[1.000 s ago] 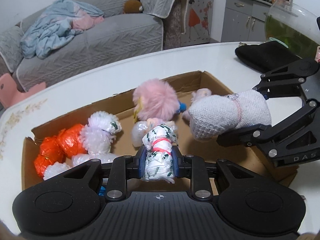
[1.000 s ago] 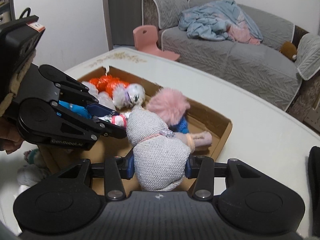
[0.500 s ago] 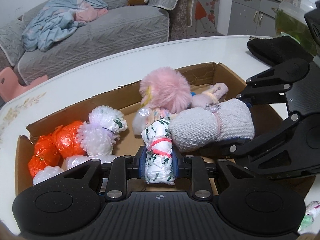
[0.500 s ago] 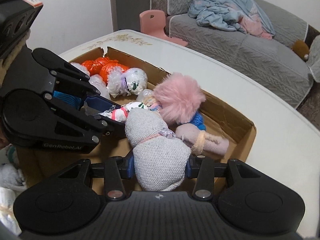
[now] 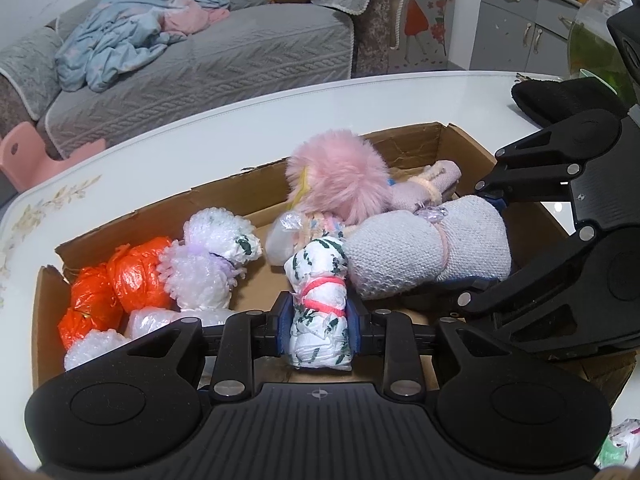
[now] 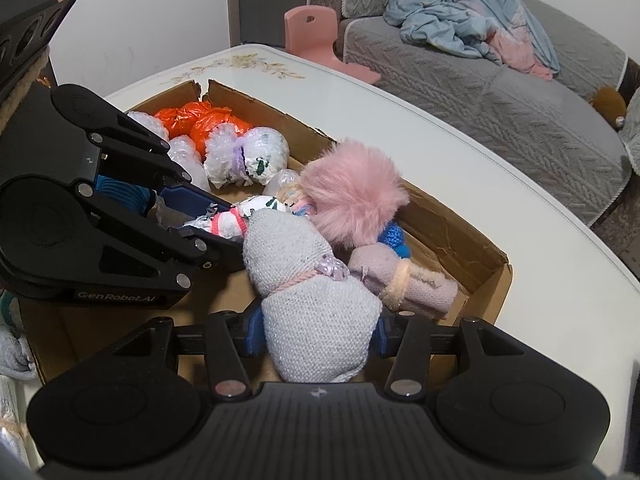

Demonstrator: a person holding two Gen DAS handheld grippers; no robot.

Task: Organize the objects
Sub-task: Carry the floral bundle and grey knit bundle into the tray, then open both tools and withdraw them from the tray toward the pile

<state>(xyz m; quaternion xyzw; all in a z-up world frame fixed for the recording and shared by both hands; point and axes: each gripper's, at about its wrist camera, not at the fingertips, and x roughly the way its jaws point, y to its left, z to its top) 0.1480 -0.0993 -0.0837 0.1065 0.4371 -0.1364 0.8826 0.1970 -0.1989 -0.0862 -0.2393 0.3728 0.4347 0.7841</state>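
My left gripper [image 5: 319, 322] is shut on a white bundle with green marks and a pink band [image 5: 320, 304], held low inside the cardboard box [image 5: 416, 140]. My right gripper [image 6: 318, 332] is shut on a grey knitted bundle [image 6: 312, 308] tied with a pink cord, also down in the box. The grey bundle [image 5: 432, 250] lies right beside the white bundle [image 6: 240, 218]. The right gripper shows in the left wrist view [image 5: 494, 240] and the left gripper in the right wrist view [image 6: 210, 226].
In the box lie a pink fluffy ball [image 5: 340, 178], a mauve knitted roll [image 6: 400, 280], orange plastic bundles [image 5: 116, 280], bubble-wrap bundles [image 5: 212, 260] and a blue knit piece [image 6: 394, 236]. The box sits on a white table [image 6: 520, 220]. A black cloth [image 5: 560, 100] and a fish bowl [image 5: 592, 48] stand far right.
Both grippers have gone lower and further into the box with their bundles. The grey bundle has come down next to the white one.
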